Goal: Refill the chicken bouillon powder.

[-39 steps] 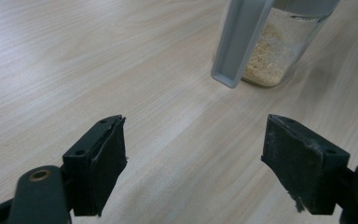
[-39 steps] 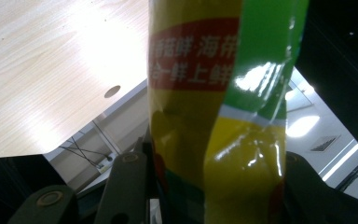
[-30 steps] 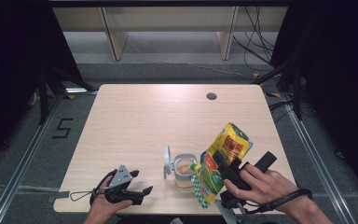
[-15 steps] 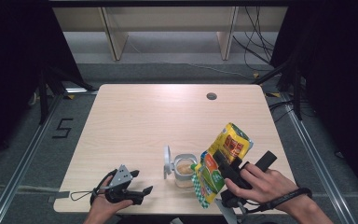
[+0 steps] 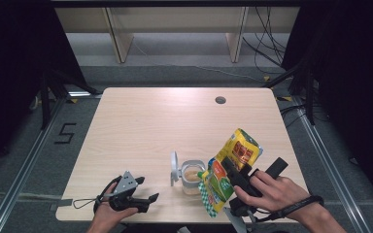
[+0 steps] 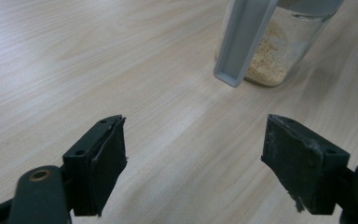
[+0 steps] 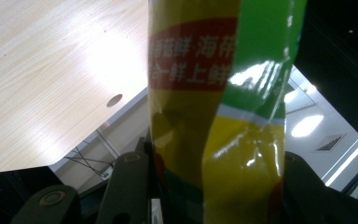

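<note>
High view: I see nothing changed; my right gripper [image 5: 230,177] still pinches the seasoning bag [image 5: 228,170], tipped over the open glass jar [image 5: 192,175] (pour apparently ongoing). Left gripper view: the left gripper [image 6: 193,158] jaws are spread, empty. Right gripper view: bag clamped.

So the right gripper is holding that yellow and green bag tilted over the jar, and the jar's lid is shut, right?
Not quite: the lid is open, standing up at the jar's left side, as the high view shows. The rest holds: the right gripper clamps the yellow and green bag, tilted with its lower end by the jar's mouth.
</note>
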`<action>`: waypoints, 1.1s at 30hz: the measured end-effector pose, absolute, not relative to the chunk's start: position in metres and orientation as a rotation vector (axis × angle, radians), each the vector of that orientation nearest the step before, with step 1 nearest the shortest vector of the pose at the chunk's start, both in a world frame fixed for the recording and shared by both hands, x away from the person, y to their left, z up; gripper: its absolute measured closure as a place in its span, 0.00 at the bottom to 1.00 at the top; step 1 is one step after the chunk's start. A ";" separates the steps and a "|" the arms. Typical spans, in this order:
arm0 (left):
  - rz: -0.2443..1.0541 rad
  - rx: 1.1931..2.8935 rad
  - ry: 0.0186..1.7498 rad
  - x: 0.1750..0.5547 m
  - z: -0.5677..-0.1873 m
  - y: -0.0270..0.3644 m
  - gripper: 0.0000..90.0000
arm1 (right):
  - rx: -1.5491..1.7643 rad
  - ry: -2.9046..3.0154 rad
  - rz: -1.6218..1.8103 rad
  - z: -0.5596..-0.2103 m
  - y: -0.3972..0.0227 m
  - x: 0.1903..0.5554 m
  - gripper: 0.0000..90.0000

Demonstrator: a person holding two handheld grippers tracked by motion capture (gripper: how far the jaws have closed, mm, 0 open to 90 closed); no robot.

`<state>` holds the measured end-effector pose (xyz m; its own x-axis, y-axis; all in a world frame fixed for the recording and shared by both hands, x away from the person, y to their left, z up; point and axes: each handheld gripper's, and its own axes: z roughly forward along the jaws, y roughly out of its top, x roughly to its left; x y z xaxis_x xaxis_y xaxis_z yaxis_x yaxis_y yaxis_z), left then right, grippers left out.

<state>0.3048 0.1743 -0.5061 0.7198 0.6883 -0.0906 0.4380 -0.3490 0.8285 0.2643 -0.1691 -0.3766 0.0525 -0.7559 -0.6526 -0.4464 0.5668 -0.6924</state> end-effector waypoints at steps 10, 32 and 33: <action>0.345 2.006 0.850 0.306 -0.506 0.174 0.23 | -1.038 1.584 -0.322 -0.375 -0.171 0.265 0.72; 0.339 2.002 0.862 0.305 -0.506 0.174 0.23 | -1.012 1.587 -0.326 -0.375 -0.179 0.265 0.72; 0.345 2.009 0.855 0.305 -0.506 0.175 0.23 | -1.012 1.590 -0.325 -0.375 -0.179 0.265 0.72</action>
